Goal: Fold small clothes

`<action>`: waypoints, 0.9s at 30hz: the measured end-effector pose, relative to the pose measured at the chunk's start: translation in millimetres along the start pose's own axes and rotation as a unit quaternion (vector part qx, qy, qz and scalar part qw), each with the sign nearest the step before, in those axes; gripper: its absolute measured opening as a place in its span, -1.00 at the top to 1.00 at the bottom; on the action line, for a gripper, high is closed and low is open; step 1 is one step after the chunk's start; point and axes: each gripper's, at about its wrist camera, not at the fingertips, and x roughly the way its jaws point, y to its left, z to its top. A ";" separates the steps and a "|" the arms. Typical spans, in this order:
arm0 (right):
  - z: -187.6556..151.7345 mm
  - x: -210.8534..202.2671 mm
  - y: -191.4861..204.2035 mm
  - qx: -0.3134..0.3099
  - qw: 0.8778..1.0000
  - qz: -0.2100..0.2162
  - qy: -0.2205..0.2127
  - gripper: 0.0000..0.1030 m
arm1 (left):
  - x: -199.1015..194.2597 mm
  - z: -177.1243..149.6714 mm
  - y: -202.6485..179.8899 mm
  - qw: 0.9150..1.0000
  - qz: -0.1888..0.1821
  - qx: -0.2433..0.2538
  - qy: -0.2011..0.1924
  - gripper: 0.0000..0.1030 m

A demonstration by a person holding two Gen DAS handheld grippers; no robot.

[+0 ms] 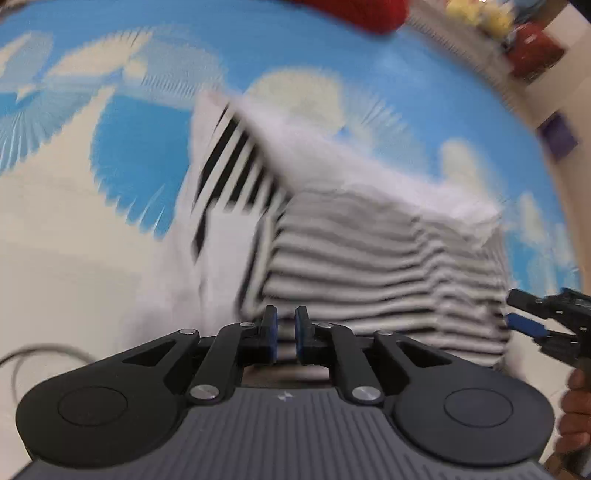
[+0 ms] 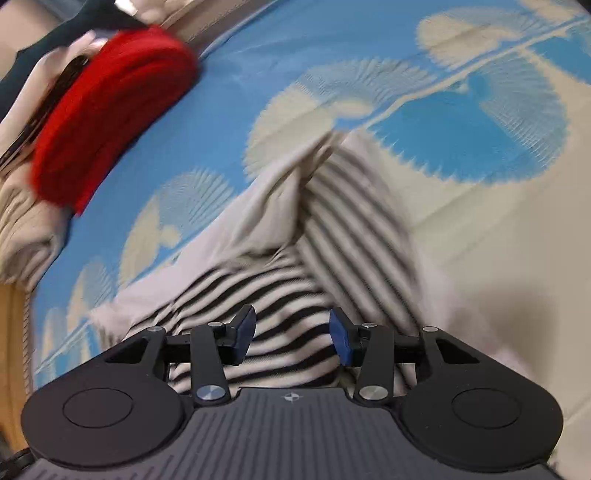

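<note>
A small white garment with black stripes point(image 1: 369, 258) lies partly folded on a blue and cream patterned sheet point(image 1: 332, 48). My left gripper point(image 1: 285, 334) is nearly shut at the garment's near edge, with striped cloth between its pads. My right gripper point(image 2: 291, 338) is open just above the striped cloth point(image 2: 280, 295), holding nothing. The right gripper also shows at the right edge of the left wrist view point(image 1: 543, 321). Both views are blurred by motion.
A red folded cloth point(image 2: 110, 110) lies at the far left on a beige pile point(image 2: 26, 229). The same red cloth point(image 1: 354, 11) sits at the top of the left view. Toys and boxes point(image 1: 517, 40) stand beyond the sheet's edge. A cable point(image 1: 33, 354) lies at left.
</note>
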 end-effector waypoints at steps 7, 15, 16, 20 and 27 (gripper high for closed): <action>-15.4 -22.6 -9.1 -0.001 0.999 -0.049 0.016 0.08 | -72.3 -14.1 5.9 0.997 0.013 0.022 -0.076 0.78; -58.6 -208.1 3.4 -0.085 0.981 0.034 -0.168 0.02 | -218.5 -99.6 3.7 0.972 -0.028 0.098 -0.212 0.71; -73.4 -224.3 -2.4 -0.098 0.978 0.039 -0.180 -0.06 | -229.3 -120.7 6.5 0.969 -0.035 0.104 -0.223 0.67; -132.4 -258.0 -37.4 -0.129 0.970 0.014 -0.205 -0.12 | -233.5 -195.7 21.3 0.966 -0.053 0.102 -0.234 0.60; -201.8 -224.7 -117.9 -0.046 0.988 -0.014 -0.146 -0.08 | -181.8 -274.1 46.9 0.984 -0.022 0.057 -0.168 0.61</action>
